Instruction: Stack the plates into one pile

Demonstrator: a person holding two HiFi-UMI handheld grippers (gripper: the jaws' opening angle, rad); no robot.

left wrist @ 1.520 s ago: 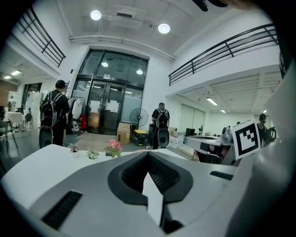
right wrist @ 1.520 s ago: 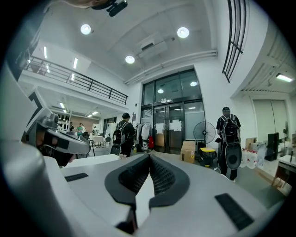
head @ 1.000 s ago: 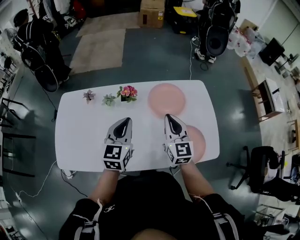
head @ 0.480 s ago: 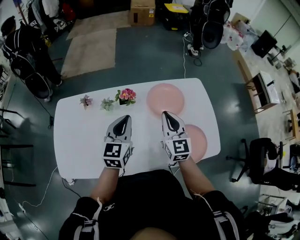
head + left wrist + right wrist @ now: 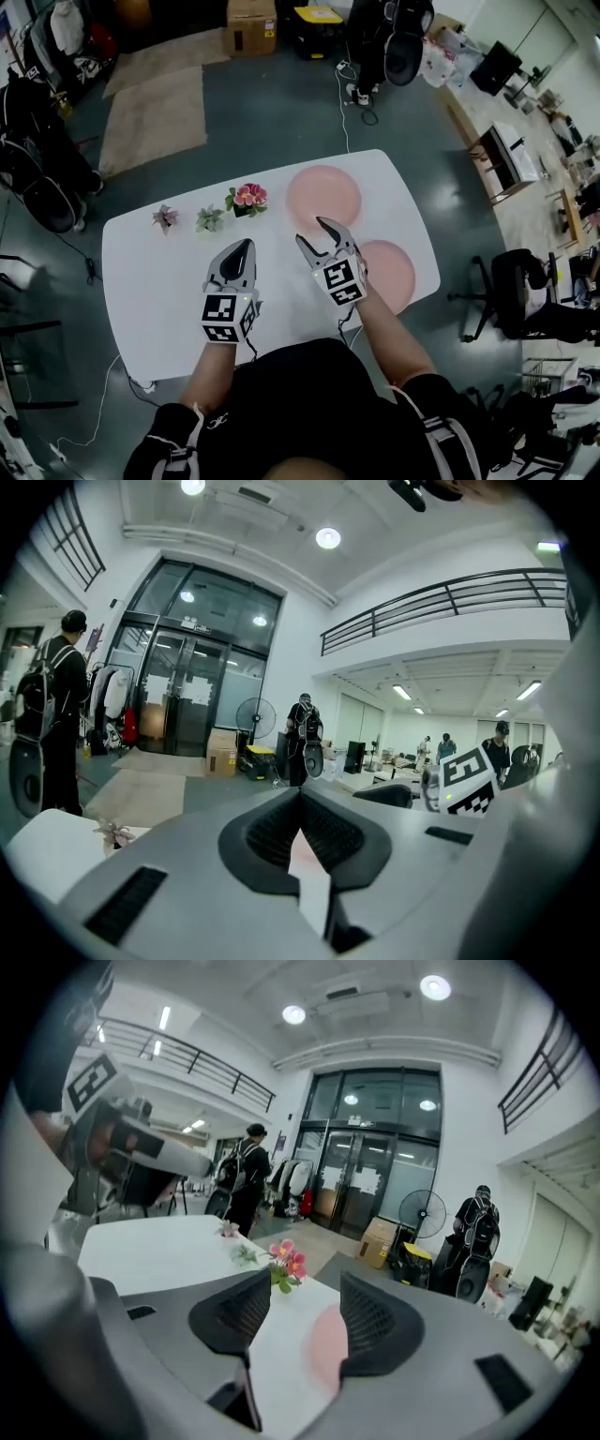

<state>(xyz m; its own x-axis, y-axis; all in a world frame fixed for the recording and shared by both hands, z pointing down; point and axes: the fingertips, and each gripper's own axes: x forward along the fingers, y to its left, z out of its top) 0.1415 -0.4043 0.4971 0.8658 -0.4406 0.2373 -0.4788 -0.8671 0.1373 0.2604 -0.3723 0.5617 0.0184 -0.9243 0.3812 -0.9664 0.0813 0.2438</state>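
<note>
Head view: two pink plates were seen lying apart on the white worktop [image 5: 150,281]. The far plate [image 5: 323,192] lay beyond the right gripper [image 5: 314,234]. The near plate [image 5: 394,274] lay at its right, partly covered by it. The left gripper [image 5: 244,248] was held over bare worktop. Flowers [image 5: 246,198] stood left of the far plate.

Left gripper view: the jaws were pressed together, with nothing between them.

Right gripper view: the jaws were spread, having just been opening. Nothing was gripped. The far plate was seen through the gap, on the worktop.
</note>
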